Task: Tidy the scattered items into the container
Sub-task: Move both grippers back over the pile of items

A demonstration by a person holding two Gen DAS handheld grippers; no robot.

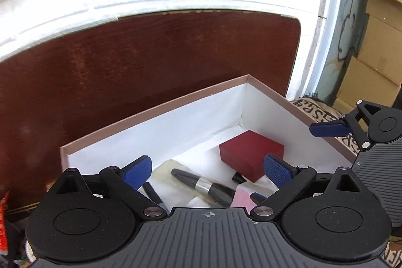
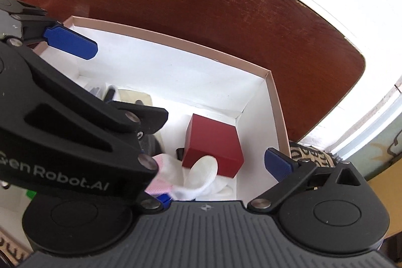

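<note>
At the left, our left gripper (image 1: 207, 171) hung over the pink-rimmed box (image 1: 150, 110) with its blue pads spread wide and nothing between them. Beneath it lay a black brush (image 1: 201, 183) with a silver band, slim, stiff and likely slick; we judged it best taken across the barrel near that band. Further right sat the red case (image 2: 213, 142), rigid and square-sided, offering flat opposite faces for a firm pinch. Beside it lay a white sock (image 2: 201, 177), soft and light, best pinched at a fold. Our right gripper (image 2: 216, 182) also stood wide and held nothing, above the box's right corner.
</note>
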